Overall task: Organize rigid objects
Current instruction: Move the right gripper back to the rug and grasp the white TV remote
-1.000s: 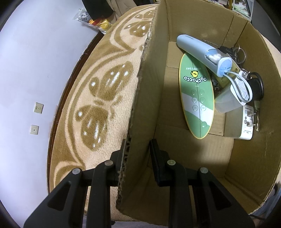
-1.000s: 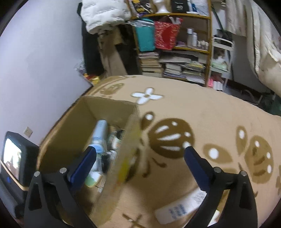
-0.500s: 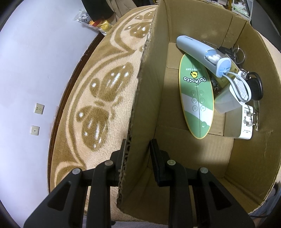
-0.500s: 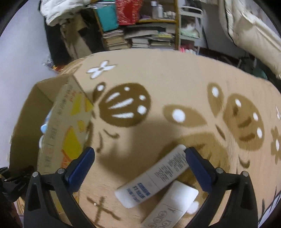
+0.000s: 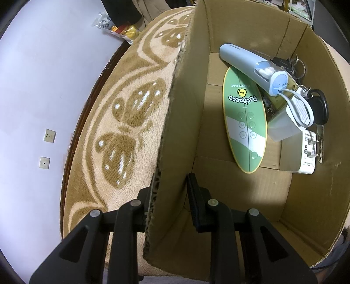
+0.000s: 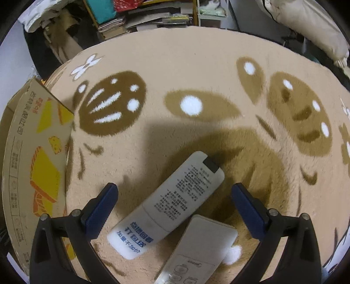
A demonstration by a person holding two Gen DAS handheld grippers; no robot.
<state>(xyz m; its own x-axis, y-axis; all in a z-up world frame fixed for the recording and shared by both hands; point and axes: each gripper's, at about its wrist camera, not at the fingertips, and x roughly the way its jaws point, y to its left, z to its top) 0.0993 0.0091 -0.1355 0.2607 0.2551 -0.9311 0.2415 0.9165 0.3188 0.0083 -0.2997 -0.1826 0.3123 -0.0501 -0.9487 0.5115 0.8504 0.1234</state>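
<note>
My left gripper (image 5: 170, 190) is shut on the near wall of the cardboard box (image 5: 175, 135), one finger outside and one inside. Inside the box lie a green oval remote (image 5: 245, 122), a pale blue tube-shaped device (image 5: 251, 65), a bunch of keys (image 5: 306, 76), a clear container (image 5: 282, 126) and a white charger (image 5: 308, 153). In the right wrist view my right gripper (image 6: 175, 205) hangs open over a white remote (image 6: 170, 203) lying face down on the rug. A second white remote (image 6: 196, 251) lies face up just beside it, at the bottom edge.
A beige rug (image 6: 196, 76) with brown patterns covers the surface. The box's printed outer side (image 6: 35, 163) stands at the left of the right wrist view. Cluttered shelves (image 6: 142, 13) and bedding (image 6: 306, 26) lie beyond the rug. A white wall (image 5: 32, 87) with sockets is left of the box.
My right gripper swung away from the box, rightward and down over the rug, so the two white remotes now lie between and below its fingers. The left gripper stayed on the box wall.
</note>
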